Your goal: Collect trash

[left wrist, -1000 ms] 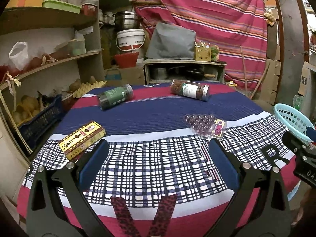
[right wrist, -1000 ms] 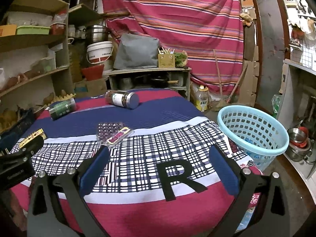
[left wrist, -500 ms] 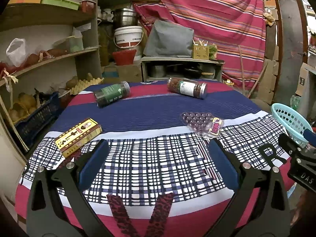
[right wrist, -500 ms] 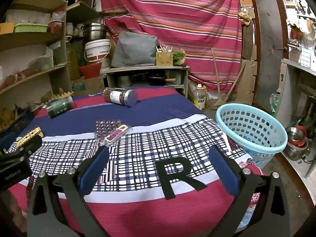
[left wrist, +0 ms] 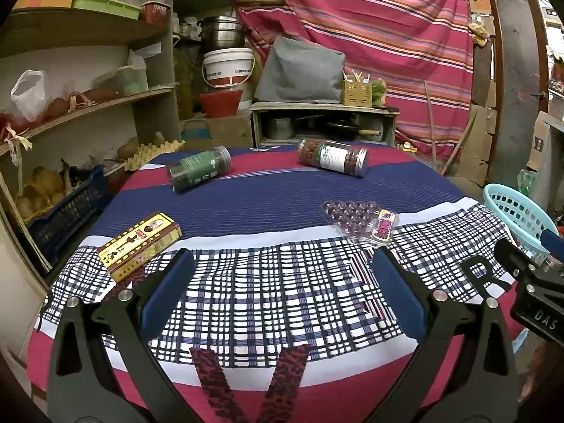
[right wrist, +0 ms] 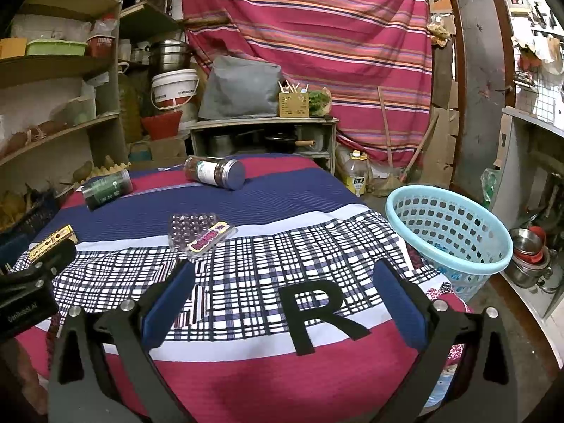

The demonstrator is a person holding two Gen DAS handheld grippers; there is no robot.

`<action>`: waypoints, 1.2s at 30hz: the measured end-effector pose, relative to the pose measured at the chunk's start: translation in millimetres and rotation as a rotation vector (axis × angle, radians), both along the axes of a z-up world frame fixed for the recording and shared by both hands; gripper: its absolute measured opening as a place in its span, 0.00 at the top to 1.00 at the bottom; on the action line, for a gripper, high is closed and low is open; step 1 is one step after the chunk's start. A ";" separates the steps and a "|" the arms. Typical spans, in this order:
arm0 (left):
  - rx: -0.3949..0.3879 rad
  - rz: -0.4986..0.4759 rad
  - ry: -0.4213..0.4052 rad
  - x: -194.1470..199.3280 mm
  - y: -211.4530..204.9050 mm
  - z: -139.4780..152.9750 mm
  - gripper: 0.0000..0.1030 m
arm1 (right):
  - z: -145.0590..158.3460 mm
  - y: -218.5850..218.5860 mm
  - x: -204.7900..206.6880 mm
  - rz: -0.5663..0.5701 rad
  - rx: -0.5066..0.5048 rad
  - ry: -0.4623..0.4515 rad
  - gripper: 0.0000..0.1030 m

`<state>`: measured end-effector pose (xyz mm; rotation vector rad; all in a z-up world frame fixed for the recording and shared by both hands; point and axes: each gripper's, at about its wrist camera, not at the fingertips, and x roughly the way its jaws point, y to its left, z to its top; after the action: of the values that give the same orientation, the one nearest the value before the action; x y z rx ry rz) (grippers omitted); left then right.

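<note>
Both cameras look across the table from its near edge, toward 12 o'clock; both see the jars.

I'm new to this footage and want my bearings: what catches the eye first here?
A table draped in a red, blue and checked cloth, with two jars lying on their sides at the far end: a green one and a brown one. A light blue basket stands beside the table's right edge; both tongs hang open, empty.

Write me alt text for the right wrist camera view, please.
An open, empty claw hovers over a striped and checked tablecloth holding two toppled jars, a plastic blister tray and a yellow box. A light blue basket stands right.
</note>
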<state>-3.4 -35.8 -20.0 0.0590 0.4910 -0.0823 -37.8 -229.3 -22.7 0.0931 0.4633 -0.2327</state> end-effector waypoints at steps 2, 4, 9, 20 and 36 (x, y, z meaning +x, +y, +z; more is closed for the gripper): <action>0.000 -0.002 0.001 0.7 0.4 -0.1 0.05 | -0.3 0.1 0.3 -0.001 0.001 0.001 0.04; -0.002 -0.003 0.002 0.4 0.2 -0.1 0.05 | -0.3 0.3 0.1 -0.001 0.002 0.001 0.04; -0.002 -0.004 0.001 -0.5 -0.3 0.1 0.05 | -0.2 0.5 0.1 0.000 -0.002 0.000 0.04; -0.003 -0.003 0.001 -1.1 -0.4 -0.4 0.05 | -0.2 1.6 0.3 0.001 -0.002 -0.001 0.04; -0.001 -0.003 -0.001 -0.9 -0.1 0.1 0.05 | -0.5 4.2 -0.4 0.007 -0.010 -0.002 0.04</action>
<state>-4.3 -35.8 -19.9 0.0591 0.4897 -0.0850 -38.2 -225.1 -23.2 0.0818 0.4601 -0.2276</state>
